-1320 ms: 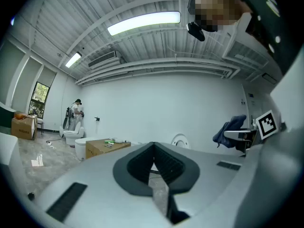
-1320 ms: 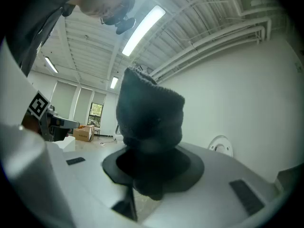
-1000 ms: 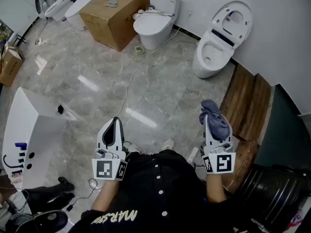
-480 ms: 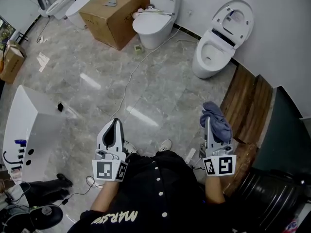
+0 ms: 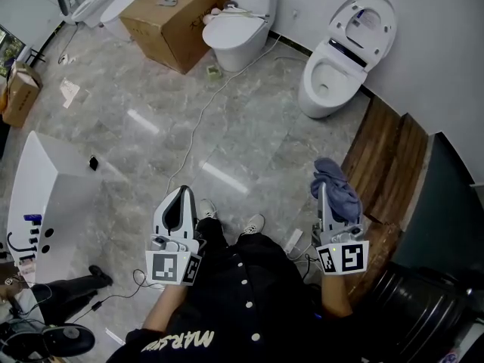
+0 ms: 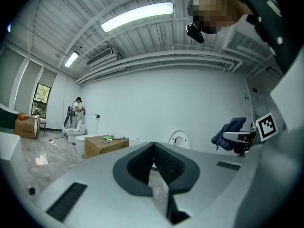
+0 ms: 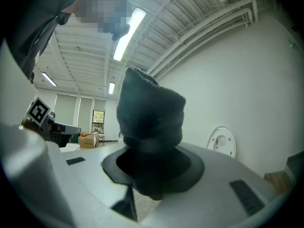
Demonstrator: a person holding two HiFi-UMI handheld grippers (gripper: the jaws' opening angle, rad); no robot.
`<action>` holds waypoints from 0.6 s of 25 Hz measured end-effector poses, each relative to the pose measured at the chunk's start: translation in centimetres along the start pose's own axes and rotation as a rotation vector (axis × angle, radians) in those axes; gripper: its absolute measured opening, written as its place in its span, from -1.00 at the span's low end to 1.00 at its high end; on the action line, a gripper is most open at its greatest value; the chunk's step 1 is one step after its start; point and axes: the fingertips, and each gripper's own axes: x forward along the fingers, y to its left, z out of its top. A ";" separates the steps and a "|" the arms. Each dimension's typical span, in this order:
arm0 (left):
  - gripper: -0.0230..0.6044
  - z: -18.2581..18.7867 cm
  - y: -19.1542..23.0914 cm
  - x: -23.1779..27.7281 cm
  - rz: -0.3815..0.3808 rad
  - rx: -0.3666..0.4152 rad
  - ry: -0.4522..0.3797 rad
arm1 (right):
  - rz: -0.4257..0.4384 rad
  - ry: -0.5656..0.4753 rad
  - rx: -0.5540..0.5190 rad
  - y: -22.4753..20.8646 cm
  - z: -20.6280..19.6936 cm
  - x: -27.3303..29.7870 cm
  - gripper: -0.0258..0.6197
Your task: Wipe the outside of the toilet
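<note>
Toilet point(image 5: 327, 82), lid raised, stands against the far wall, well apart from both grippers. Right gripper point(image 5: 324, 201): jaws clamped on a dark blue cloth point(image 5: 337, 186) bunched above them. Left gripper point(image 5: 180, 200): jaws pressed together, nothing between. Marble floor point(image 5: 151, 127) lies between; a cardboard box point(image 5: 172, 20) sits farther left.

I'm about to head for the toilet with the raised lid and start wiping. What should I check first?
1. Cloth gripped: ok, the blue cloth is clamped in the right gripper.
2. Spare gripper: ok, the left gripper is shut on nothing.
3. Target in sight: ok, the toilet with raised lid stands by the wall, ahead right.
4. Walking path: not ok, a white cable trails across the floor.
5. Cloth damp: cannot tell.
</note>
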 end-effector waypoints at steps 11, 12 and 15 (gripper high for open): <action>-0.89 0.1 2.0 4.3 -0.021 -0.003 0.008 | -0.009 0.011 -0.023 -0.7 -0.4 4.1 -0.56; -0.89 0.4 2.4 4.8 -0.027 -0.004 0.002 | -0.009 0.008 -0.024 -0.5 -0.2 4.7 -0.56; -0.89 1.4 3.9 6.3 -0.036 0.001 -0.020 | -0.004 0.000 -0.036 0.2 0.3 6.6 -0.56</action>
